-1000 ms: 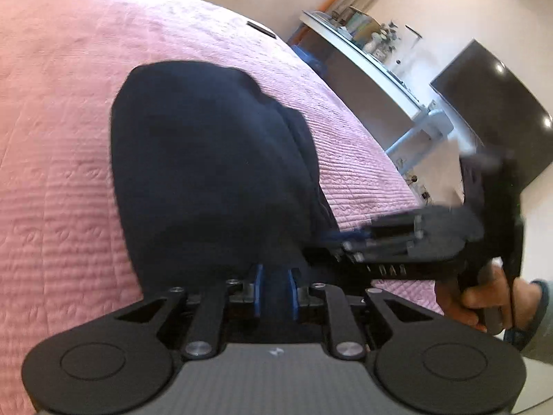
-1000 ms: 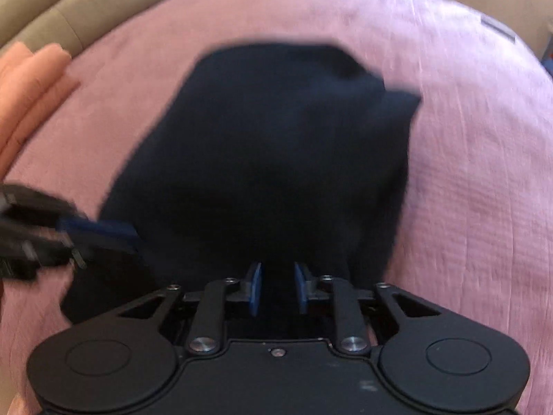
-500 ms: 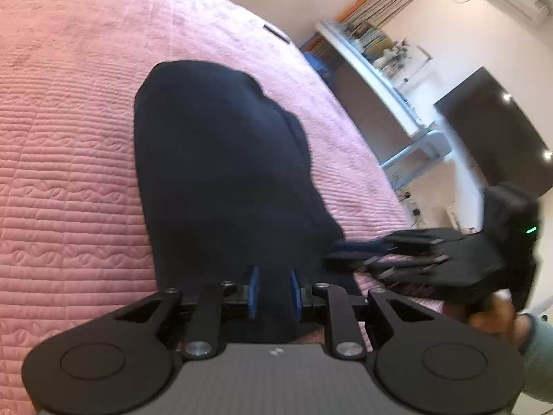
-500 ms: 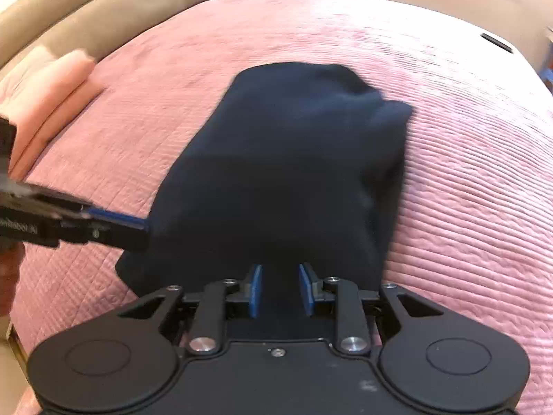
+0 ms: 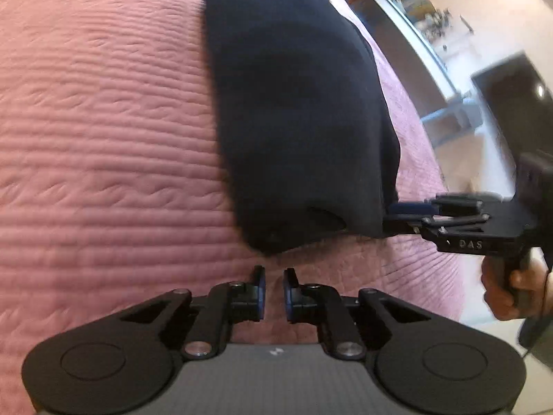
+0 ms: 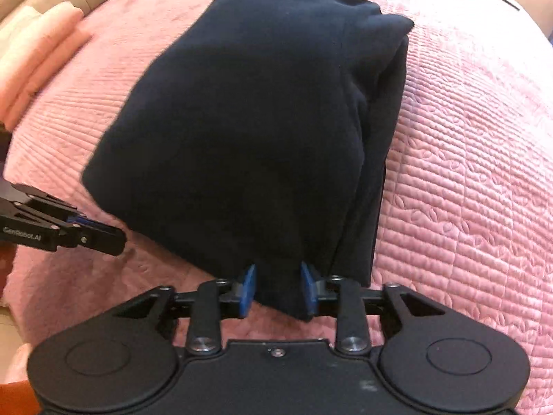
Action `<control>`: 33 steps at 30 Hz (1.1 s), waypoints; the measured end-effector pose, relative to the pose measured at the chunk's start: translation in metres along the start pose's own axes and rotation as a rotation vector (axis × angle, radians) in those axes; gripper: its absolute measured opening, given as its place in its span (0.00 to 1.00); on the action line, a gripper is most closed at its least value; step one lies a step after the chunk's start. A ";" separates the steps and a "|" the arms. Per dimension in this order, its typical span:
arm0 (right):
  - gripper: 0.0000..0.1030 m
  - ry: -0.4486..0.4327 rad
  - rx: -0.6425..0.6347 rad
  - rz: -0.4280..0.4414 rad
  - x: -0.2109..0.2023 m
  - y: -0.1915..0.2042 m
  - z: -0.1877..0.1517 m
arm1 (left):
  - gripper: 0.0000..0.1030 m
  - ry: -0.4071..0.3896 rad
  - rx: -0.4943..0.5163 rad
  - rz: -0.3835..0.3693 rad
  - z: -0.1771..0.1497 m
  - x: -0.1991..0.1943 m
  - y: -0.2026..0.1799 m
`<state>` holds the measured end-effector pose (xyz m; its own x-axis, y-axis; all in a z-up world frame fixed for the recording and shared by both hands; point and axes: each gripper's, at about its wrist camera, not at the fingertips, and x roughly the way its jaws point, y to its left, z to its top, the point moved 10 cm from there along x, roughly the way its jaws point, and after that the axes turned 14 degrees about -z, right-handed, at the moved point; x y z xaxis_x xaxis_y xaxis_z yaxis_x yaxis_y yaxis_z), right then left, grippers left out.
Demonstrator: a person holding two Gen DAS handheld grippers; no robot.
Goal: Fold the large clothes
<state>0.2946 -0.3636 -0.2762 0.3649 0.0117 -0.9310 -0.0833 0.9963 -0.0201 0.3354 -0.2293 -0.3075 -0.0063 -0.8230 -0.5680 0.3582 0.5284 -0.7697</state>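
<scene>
A dark navy garment (image 5: 297, 103) lies folded into a long narrow stack on the pink quilted bedspread (image 5: 103, 138); it also shows in the right wrist view (image 6: 249, 114). My left gripper (image 5: 274, 285) has its jaws a narrow gap apart with nothing between them, just short of the garment's near corner. My right gripper (image 6: 278, 287) has its blue pads (image 6: 247, 288) spread on either side of the garment's near edge, with the cloth lying loosely between them. The right gripper also shows at the garment's right edge in the left wrist view (image 5: 408, 211).
Folded pink and peach cloths (image 6: 34, 52) lie at the bed's far left. A white shelf with small items (image 5: 414, 20) and a dark screen (image 5: 511, 110) stand beyond the bed's right side. A thin dark object (image 6: 503, 0) lies far back on the bedspread.
My left gripper has let go of the garment's edge and drawn back from it. My right gripper's jaws have opened wider around the cloth. The garment now rests on the bed.
</scene>
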 end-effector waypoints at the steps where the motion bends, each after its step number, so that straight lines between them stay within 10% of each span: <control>1: 0.70 -0.009 0.024 0.009 -0.005 -0.007 0.002 | 0.20 -0.015 -0.020 -0.011 0.003 -0.011 0.000; 5: 0.73 -0.067 0.112 -0.006 -0.029 -0.039 0.017 | 0.43 -0.046 0.028 0.011 0.025 -0.046 -0.011; 7: 0.77 -0.108 0.171 0.002 -0.038 -0.053 0.028 | 0.77 -0.077 0.054 0.022 0.045 -0.059 -0.021; 9: 0.78 -0.130 0.270 0.055 -0.036 -0.065 0.046 | 0.88 -0.134 0.084 0.025 0.070 -0.067 -0.031; 24: 0.87 -0.109 0.387 0.086 0.040 -0.073 0.072 | 0.96 -0.155 0.083 0.041 0.156 0.005 -0.023; 25: 1.00 -0.099 0.391 0.085 0.043 -0.076 0.071 | 0.96 -0.148 0.070 0.032 0.156 0.007 -0.018; 33: 1.00 -0.078 0.405 0.262 0.064 -0.077 0.071 | 0.98 -0.185 -0.094 -0.162 0.164 0.016 0.014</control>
<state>0.3898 -0.4337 -0.3081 0.4493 0.2571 -0.8556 0.1803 0.9119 0.3688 0.4939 -0.2692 -0.2795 0.1172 -0.9178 -0.3793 0.2782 0.3970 -0.8746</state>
